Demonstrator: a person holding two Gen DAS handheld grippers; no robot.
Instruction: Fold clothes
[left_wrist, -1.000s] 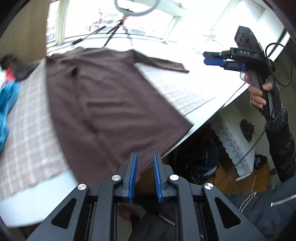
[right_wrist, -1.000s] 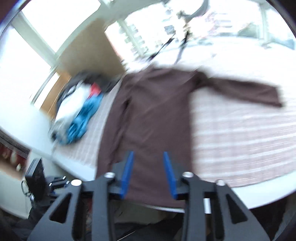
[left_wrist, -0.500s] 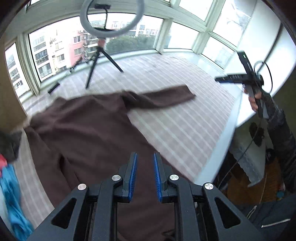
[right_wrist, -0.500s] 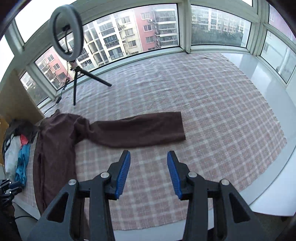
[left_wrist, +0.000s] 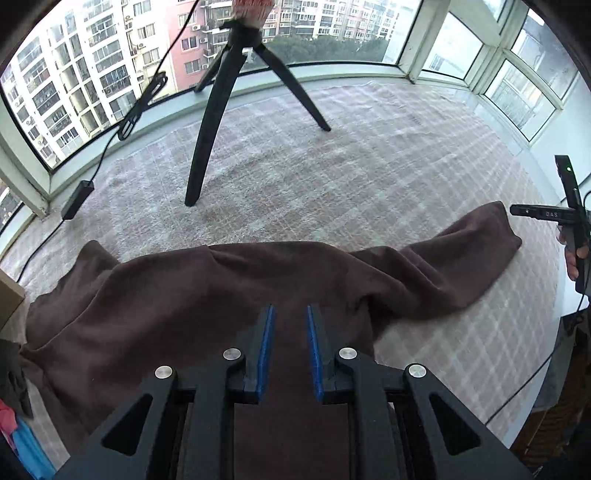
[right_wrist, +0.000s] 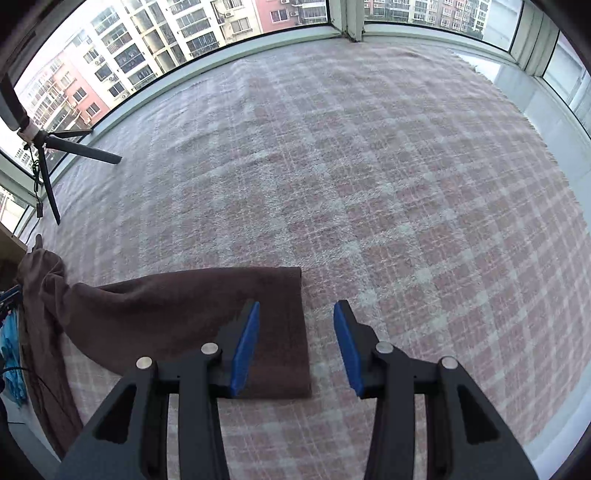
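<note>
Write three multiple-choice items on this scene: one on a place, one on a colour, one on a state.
1. Where does the sleeve cuff lie?
A. under the tripod
B. on the checked cloth
C. on the blue clothes

2. What colour is the shirt?
A. brown
B. white
C. green

3. How is the right gripper?
A. shut on the cuff
B. shut, empty
C. open

Answers: B, the cuff lies flat on the checked cloth; A, it is brown all over; C, its blue pads stand apart.

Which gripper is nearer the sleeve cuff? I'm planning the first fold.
Right. The right gripper hovers at the sleeve cuff; the left gripper is over the brown shirt.
</note>
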